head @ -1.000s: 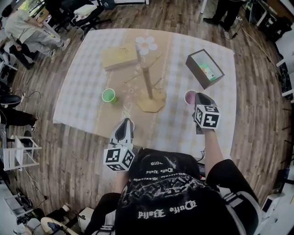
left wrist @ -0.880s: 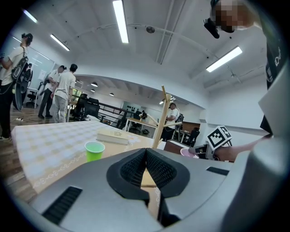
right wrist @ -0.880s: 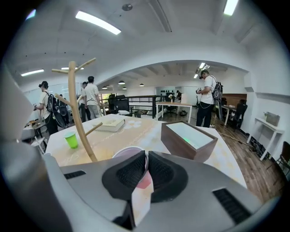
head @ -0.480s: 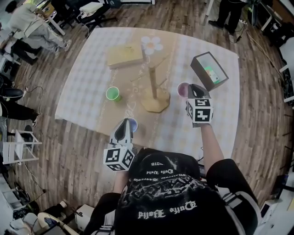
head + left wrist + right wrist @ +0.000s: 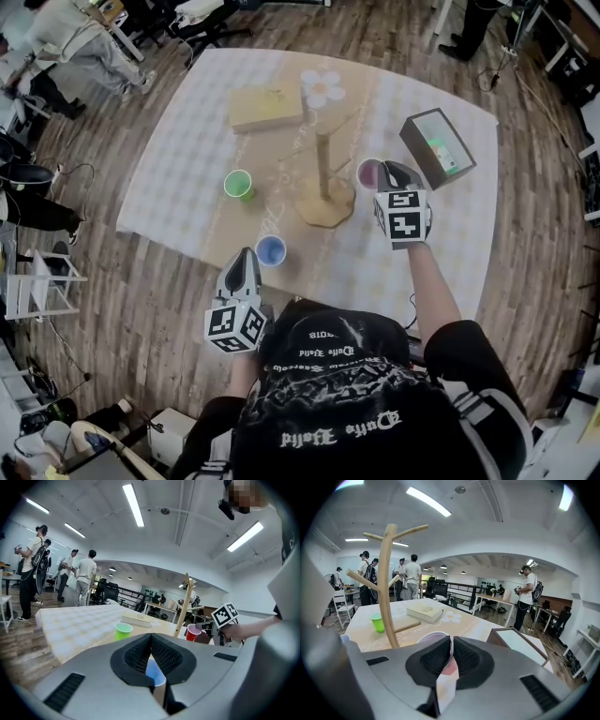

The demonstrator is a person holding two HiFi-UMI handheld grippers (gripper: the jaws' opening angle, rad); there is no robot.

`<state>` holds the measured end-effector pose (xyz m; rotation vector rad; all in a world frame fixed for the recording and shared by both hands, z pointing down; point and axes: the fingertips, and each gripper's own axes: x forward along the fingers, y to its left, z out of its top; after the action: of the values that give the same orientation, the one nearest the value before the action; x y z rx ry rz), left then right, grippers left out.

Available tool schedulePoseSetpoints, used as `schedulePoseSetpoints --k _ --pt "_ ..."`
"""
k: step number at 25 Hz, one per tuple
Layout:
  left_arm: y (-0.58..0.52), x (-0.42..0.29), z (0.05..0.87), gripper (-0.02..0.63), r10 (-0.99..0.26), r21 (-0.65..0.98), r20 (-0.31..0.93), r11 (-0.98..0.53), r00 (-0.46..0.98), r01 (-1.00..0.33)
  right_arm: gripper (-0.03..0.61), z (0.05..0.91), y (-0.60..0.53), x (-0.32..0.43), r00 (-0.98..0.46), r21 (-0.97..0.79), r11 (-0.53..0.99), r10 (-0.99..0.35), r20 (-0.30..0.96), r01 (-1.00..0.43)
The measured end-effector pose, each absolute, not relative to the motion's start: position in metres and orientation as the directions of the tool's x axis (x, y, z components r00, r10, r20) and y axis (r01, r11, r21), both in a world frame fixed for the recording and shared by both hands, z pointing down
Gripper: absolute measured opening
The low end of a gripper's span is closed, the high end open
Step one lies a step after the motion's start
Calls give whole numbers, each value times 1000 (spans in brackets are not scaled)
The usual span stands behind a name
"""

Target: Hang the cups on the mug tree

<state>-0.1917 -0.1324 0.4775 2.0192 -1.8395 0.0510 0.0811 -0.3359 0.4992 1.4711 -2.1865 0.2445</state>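
A square tabletop [image 5: 178, 159] under a pale checked cloth is seen from above, with a tan runner [image 5: 298, 239] laid down its middle. The wooden mug tree [image 5: 323, 164] is stood upright on its flat base near the centre of the runner, with its pegs angled upward from the pole.

The right tool [image 5: 382, 172] is clenched on the red cup [image 5: 369, 173]. In the right gripper view the cup's thin wall is pinched between the two dark pads, one pad inside the rim and one outside. The cup is held mouth up just to the right of the tree's base, between the tree and a dark box [image 5: 441, 147] set near the tabletop's right edge. Whether the cup's bottom is clear of the cloth cannot be told.

The left tool [image 5: 246, 255] is clenched on nothing. Its pads are pressed together in the left gripper view, and the blue cup [image 5: 271, 250] is seen just beyond and below their tips. From above, that cup is stood upright close to the tabletop's near edge, just beside the tool's tip.

The green cup [image 5: 238, 184] is stood upright on the tabletop to the left of the tree, well apart from both tools. A tan book [image 5: 265, 108] is laid flat at the far side, next to a printed white flower [image 5: 323, 87]. People [image 5: 412, 578] are seen standing in the room beyond.
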Motion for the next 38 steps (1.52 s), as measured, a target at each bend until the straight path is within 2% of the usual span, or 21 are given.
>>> schedulePoseSetpoints --k 12,27,38 --pt "-117 -207 497 20 -935 275 346 24 76 -961 28 493 -343 47 -338 162 452 -821 460 -877" --pt "-117 -212 499 20 -936 279 343 27 74 -960 28 476 -330 22 -390 283 515 -831 397 -809" --pt "-121 -207 500 20 -936 297 339 15 91 -955 29 472 -321 10 -415 270 526 -829 374 -807"
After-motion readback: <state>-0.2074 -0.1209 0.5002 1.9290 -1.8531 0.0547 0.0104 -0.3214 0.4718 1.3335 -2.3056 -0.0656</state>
